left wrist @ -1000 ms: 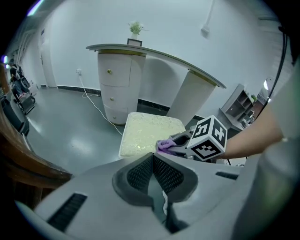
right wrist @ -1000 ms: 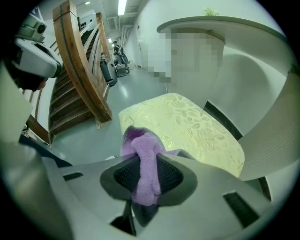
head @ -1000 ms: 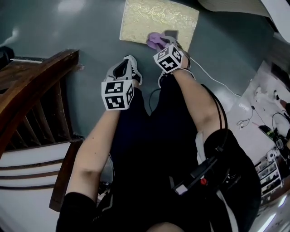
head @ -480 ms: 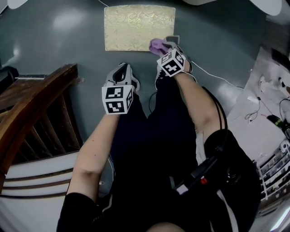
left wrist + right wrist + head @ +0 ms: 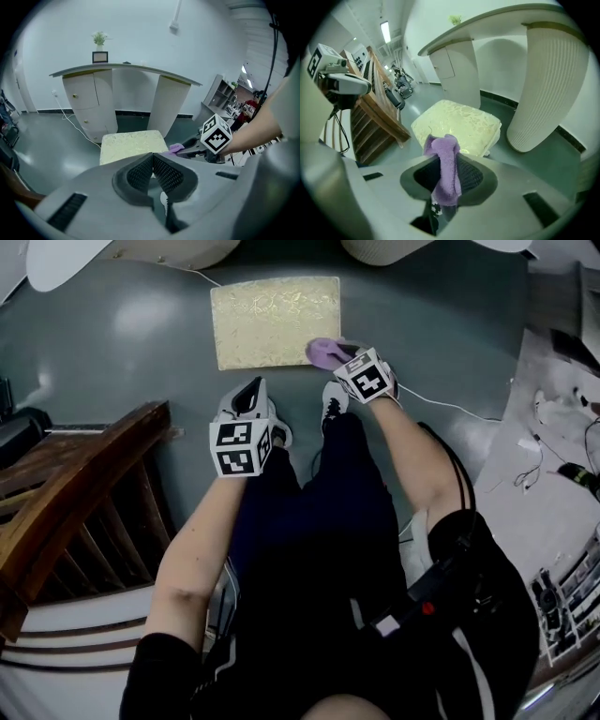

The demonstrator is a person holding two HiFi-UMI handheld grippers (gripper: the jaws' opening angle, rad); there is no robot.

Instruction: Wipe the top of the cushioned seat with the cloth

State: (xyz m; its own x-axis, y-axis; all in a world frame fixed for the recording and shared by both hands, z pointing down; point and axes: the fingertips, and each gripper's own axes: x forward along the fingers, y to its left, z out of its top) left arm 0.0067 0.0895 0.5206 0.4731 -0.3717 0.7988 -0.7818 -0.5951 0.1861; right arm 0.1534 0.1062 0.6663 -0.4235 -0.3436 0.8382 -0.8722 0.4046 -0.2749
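Purple cloth [image 5: 440, 150] is clamped between the jaws of the right gripper [image 5: 446, 171], its bunched end poking out over the near right corner of the cream, patterned cushioned seat [image 5: 272, 320], which lies flat on the grey-green floor [image 5: 141, 343]; whether cloth and seat touch cannot be told. The left gripper [image 5: 152, 159] has its jaws pressed together on nothing, near the seat's front edge but apart from it

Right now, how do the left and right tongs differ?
The left tongs are shut on nothing; the right tongs clamp the purple cloth. The left tongs hang short of the cushioned seat, while the right tongs reach its near right corner. Both point toward the seat.
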